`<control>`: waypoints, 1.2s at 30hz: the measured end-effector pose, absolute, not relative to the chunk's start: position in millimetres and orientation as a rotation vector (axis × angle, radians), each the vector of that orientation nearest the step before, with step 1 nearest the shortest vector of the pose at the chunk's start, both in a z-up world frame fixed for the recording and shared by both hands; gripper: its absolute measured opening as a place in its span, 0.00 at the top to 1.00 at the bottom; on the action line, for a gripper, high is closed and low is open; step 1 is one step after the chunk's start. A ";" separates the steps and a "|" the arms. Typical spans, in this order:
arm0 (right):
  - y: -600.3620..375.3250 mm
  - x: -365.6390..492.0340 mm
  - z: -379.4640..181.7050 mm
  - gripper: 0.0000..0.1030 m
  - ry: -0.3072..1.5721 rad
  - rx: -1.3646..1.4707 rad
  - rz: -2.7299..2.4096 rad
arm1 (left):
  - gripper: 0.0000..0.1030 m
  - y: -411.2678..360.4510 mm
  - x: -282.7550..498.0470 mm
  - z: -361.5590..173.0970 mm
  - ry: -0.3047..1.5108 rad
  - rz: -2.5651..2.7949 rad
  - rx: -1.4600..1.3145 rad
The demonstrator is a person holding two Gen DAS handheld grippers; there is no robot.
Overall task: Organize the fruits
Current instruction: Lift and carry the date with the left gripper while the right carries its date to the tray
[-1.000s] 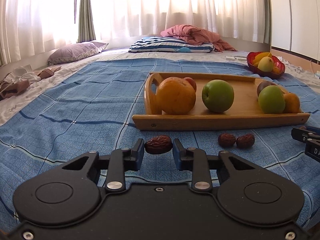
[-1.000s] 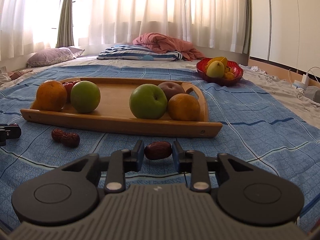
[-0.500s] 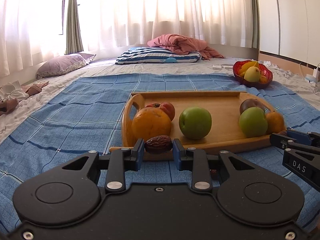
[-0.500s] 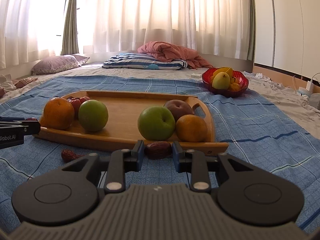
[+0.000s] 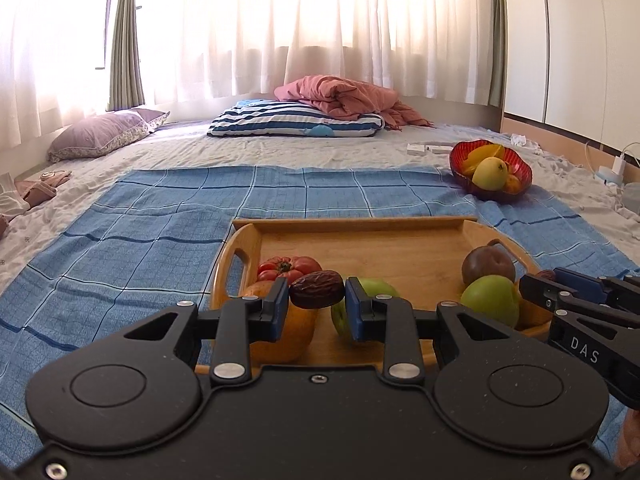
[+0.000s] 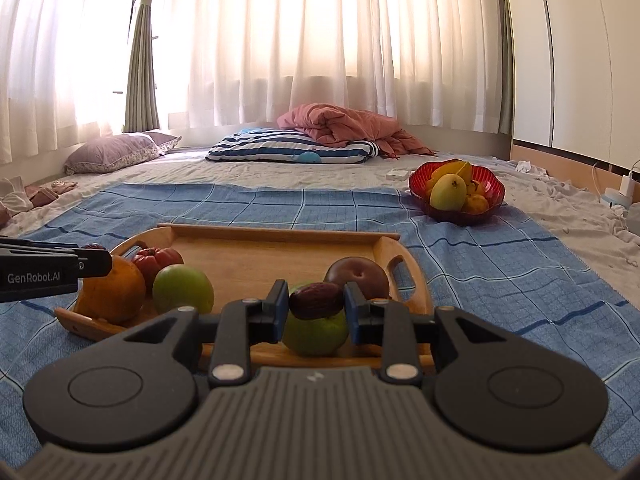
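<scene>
So both grippers pinch a date – left [image 5: 317, 307] | right [image 6: 316, 310] | each date [image 5: 317, 289] over tray [image 5: 348, 224] | light, squishy, wrinkly – hold mid-body, gently.

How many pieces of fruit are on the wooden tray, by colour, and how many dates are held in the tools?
On the wooden tray:
Orange fruit: 2
Green fruit: 2
Red fruit: 1
Brown fruit: 1
Dates: 2, one in the left tool, one in the right tool
Total: 8
</scene>
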State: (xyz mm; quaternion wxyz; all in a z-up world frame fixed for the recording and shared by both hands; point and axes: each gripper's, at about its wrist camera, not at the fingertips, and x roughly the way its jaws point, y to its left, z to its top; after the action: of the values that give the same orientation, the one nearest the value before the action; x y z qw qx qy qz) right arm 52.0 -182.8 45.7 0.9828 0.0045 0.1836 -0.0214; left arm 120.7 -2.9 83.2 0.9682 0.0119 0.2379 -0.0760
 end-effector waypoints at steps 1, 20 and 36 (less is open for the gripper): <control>-183.6 54.3 47.7 0.66 0.369 0.011 -0.042 | 0.72 -2.9 125.0 85.3 0.486 -0.157 0.016; -204.4 118.3 66.4 0.66 0.415 0.077 -0.033 | 0.72 4.5 202.6 96.9 0.547 -0.149 -0.033; -219.1 186.2 61.6 0.66 0.523 0.079 -0.022 | 0.72 6.9 275.8 84.6 0.654 -0.153 -0.047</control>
State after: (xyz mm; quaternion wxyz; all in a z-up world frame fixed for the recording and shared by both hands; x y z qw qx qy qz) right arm 186.2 -219.1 61.6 0.9651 0.0388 0.2586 -0.0109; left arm 275.8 6.9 84.6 0.9438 -0.0230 0.3210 -0.0751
